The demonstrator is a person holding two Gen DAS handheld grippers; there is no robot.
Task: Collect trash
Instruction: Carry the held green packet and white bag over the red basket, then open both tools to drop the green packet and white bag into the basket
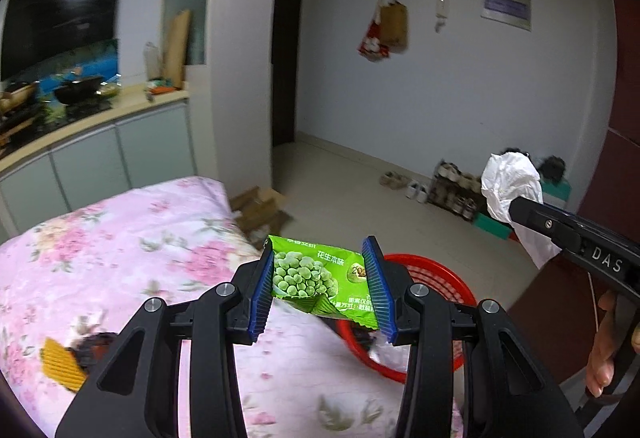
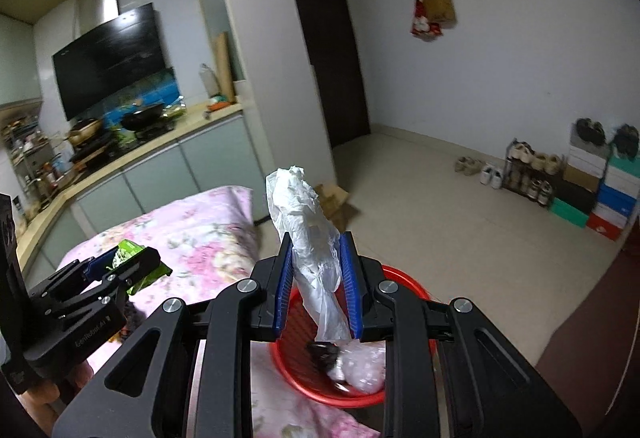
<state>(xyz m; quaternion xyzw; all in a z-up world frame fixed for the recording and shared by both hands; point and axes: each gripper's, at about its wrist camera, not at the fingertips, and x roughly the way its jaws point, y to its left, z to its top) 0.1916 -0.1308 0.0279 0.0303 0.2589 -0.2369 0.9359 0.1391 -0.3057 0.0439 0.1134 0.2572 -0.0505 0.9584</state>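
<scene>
Right wrist view shows the right gripper (image 2: pixel 316 278) closed on a crumpled white bag (image 2: pixel 308 230), which sticks up past the pads and hangs below them, directly over the red basket (image 2: pixel 404 278). The basket sits beside the near right edge of the floral bed (image 2: pixel 208 234) and already holds some dark and clear trash. The left gripper (image 1: pixel 320 282) is clamped on a green snack packet (image 1: pixel 316 278), pinched by its side edges, and hovers over the bed's edge with the basket just to its right.

The step in hand looks like dropping both pieces into the basket. The right one seems ready: letting go about where it is should land the bag inside, though a light bag can drift, so lowering it toward the rim first would help. The left gripper should move right until the packet is over the basket's middle before it lets go, keeping apart from the right tool. An orange wrapper (image 1: pixel 60 366) lies on the bed, near left, for later.
</scene>
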